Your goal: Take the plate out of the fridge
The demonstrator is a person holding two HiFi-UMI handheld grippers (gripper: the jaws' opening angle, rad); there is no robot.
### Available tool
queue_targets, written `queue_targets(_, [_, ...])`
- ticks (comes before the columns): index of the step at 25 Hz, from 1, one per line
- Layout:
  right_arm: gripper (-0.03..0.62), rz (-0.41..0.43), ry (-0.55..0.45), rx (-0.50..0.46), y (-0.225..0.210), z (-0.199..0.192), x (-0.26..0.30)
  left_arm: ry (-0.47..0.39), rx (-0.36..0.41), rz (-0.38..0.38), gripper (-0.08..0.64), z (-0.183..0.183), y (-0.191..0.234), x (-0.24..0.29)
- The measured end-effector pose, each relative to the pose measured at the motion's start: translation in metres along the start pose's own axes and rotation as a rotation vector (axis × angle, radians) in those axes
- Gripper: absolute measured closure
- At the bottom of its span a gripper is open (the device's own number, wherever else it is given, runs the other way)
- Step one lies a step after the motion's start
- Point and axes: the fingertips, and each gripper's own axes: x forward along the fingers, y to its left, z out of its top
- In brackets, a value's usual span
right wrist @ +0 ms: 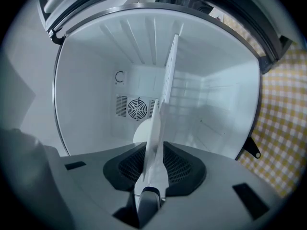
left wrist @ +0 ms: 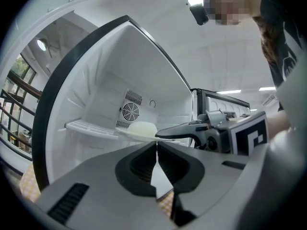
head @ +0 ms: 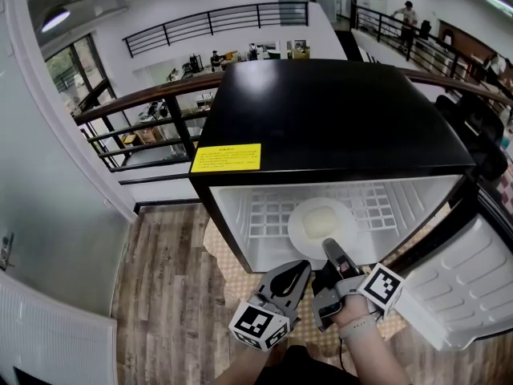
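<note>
Right gripper point(head: 330, 249) is clamping the near rim of the plate point(head: 302, 234), which is sitting on the wire shelf point(head: 264, 215) inside the open fridge point(head: 321, 119). Left gripper point(head: 302, 268) is hovering just beside it, jaws pressed together, holding nothing.

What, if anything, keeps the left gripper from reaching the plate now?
Probably nothing, so yes: the door is open and the plate lies on the shelf just ahead of the left gripper. Its jaws are shut, though, and the right gripper holds the near rim.
</note>
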Motion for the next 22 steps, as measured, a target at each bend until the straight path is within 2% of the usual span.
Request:
queue_targets(7, [0.525, -0.005, -0.009, 0.006, 0.0012, 0.0006, -0.0024, 0.000, -0.001, 0.008, 0.543, -0.0003, 0.0018, -0.0009])
queue_targets(22, [0.522, 0.012, -0.005, 0.018, 0.0014, 0.0045, 0.0018, -0.001, -0.001, 0.010, 0.543, -0.0017, 0.0008, -0.0007])
